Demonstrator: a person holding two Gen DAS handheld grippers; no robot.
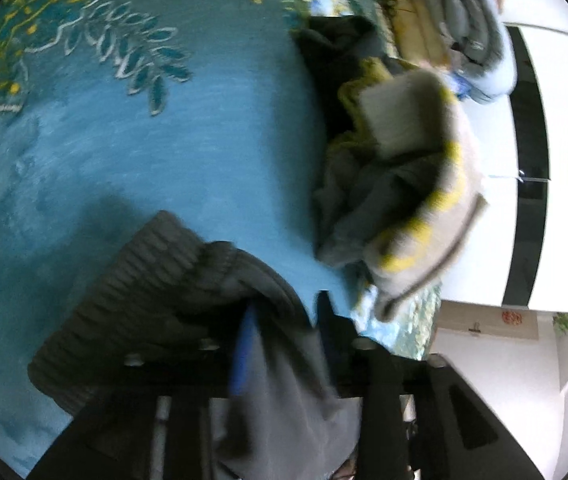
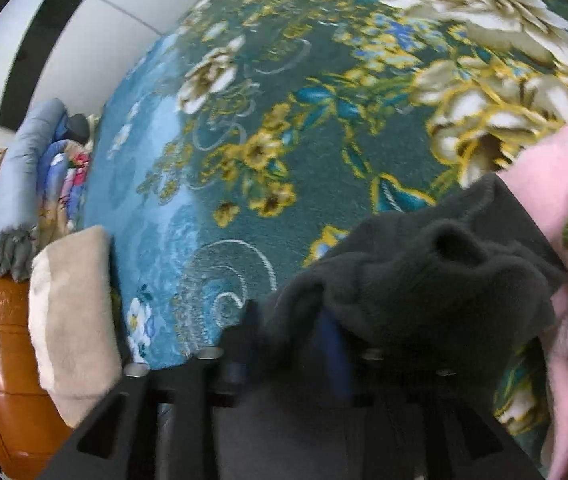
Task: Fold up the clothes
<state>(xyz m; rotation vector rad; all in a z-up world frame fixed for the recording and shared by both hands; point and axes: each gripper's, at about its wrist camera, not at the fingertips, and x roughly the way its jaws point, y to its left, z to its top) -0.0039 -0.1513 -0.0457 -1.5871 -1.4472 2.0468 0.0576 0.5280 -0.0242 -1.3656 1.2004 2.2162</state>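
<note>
Left gripper (image 1: pixel 284 320): jaws spread, dark grey garment (image 1: pixel 188 276) draped between. Right gripper (image 2: pixel 290 324): jaws spread, same garment between. Teal floral blanket (image 1: pixel 164 140) beneath. No legible writing.

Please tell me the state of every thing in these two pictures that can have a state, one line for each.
Dark grey garment: bunched, unfolded, lying between both grippers' fingers.
Left gripper: partly open, cloth between its fingers.
Right gripper: partly open, cloth between its fingers.
Clothes pile: crumpled, unfolded.
Pink fleece: loose, unfolded.
Beige blanket: folded.
Bedding stack: folded.
</note>
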